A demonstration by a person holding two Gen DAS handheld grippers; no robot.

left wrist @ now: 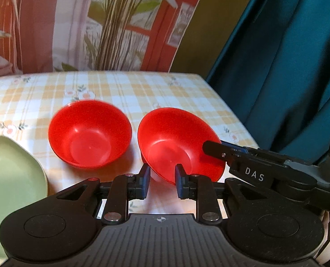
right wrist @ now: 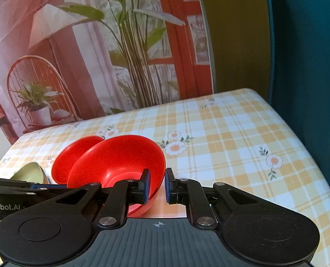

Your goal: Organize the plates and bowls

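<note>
Two red bowls are on the checked tablecloth. The left red bowl (left wrist: 90, 133) sits flat. The right red bowl (left wrist: 178, 142) is tilted up, its rim pinched by my right gripper (left wrist: 211, 148), which comes in from the right. In the right wrist view that bowl (right wrist: 118, 164) is held at its rim between my right gripper's fingers (right wrist: 157, 184), with the other red bowl (right wrist: 69, 164) behind it. My left gripper (left wrist: 161, 178) is open just before the tilted bowl's near edge, holding nothing. A green plate (left wrist: 11, 189) lies at the left.
The table (left wrist: 124, 89) has a yellow checked cloth with flowers; its right edge drops off beside a teal curtain (left wrist: 276, 66). A printed backdrop with a plant stands behind the table. The green plate also shows in the right wrist view (right wrist: 30, 173).
</note>
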